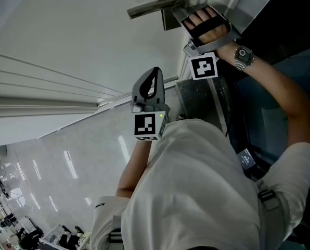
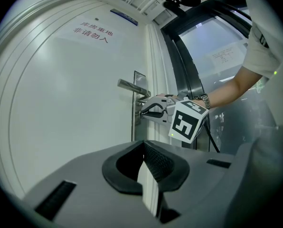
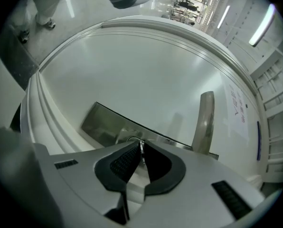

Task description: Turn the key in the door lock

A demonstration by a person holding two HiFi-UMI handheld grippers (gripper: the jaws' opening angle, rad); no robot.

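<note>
A white door (image 1: 66, 40) carries a metal lever handle (image 1: 154, 7) and a steel lock plate (image 3: 103, 125). Under the handle, my right gripper (image 3: 141, 146) is shut on the thin metal key (image 3: 141, 150), which sits in the lock at the plate. The left gripper view shows the same gripper (image 2: 142, 112) pressed level against the lock plate (image 2: 137, 122). My left gripper (image 1: 154, 73) hangs back from the door, below the handle in the head view. It is shut with nothing between its fingers.
The handle (image 3: 204, 122) juts out just right of the key in the right gripper view. A dark door frame and glass panel (image 2: 198, 56) stand beside the lock edge. A printed notice (image 2: 91, 32) is high on the door. Polished floor (image 1: 66, 160) lies below.
</note>
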